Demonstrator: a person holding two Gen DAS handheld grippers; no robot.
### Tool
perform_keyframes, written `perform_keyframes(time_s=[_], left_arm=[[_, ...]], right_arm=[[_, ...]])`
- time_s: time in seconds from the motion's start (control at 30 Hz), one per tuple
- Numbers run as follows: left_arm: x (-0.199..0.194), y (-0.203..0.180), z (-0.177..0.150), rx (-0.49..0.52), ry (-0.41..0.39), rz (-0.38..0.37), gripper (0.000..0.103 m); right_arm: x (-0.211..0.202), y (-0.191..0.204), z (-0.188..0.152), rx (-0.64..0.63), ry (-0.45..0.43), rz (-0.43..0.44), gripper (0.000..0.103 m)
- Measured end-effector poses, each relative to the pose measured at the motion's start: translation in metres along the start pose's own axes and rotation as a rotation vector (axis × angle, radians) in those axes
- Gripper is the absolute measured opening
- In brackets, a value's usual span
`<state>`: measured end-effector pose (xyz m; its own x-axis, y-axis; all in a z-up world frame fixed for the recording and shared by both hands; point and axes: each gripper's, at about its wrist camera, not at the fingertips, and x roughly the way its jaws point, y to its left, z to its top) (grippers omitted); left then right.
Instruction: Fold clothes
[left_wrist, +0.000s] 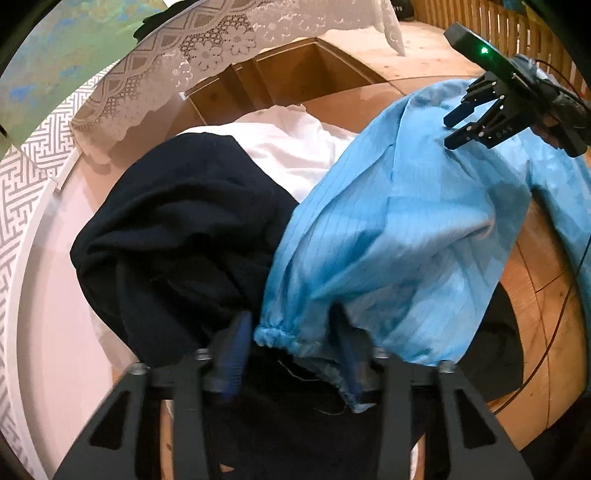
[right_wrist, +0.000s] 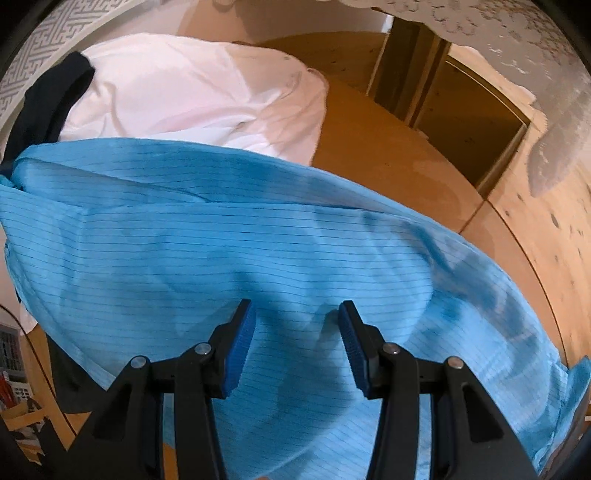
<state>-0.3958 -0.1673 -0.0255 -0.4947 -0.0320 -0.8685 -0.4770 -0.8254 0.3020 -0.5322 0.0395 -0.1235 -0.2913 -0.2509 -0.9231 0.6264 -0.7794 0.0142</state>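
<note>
A light blue pinstriped garment (left_wrist: 399, 221) lies spread across a round wooden table (left_wrist: 546, 295). Its gathered elastic cuff (left_wrist: 284, 339) sits bunched between the blue pads of my left gripper (left_wrist: 291, 325), which is shut on it, with cloth draped over the right-hand finger. At the far end of the sleeve my right gripper (left_wrist: 450, 133) hovers with its jaws apart. In the right wrist view the right gripper (right_wrist: 295, 310) is open just over the blue garment (right_wrist: 221, 240), nothing pinched between its pads.
A dark navy garment (left_wrist: 177, 229) and a white garment (left_wrist: 291, 147) are heaped beside the blue one. Behind them are a lace cloth (left_wrist: 166, 66) and an open wooden compartment (left_wrist: 295, 74). A thin cable (left_wrist: 554, 325) crosses the table at right.
</note>
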Motion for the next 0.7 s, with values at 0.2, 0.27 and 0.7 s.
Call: perform_keyframes(time_s=[0.2, 0.27, 0.7], left_arm=[[-0.022, -0.013, 0.000, 0.037, -0.057, 0.040, 0.013], [-0.036, -0.018, 0.000, 0.048, -0.087, 0.051, 0.013], [-0.127, 0.031, 0.052, 0.065, -0.155, 0.312, 0.013]], right_arm=[[-0.016, -0.044, -0.009, 0.093, -0.054, -0.043, 0.046], [-0.023, -0.063, -0.012, 0.126, -0.070, -0.065, 0.046], [0.000, -0.179, -0.041, 0.341, 0.005, -0.224, 0.046]])
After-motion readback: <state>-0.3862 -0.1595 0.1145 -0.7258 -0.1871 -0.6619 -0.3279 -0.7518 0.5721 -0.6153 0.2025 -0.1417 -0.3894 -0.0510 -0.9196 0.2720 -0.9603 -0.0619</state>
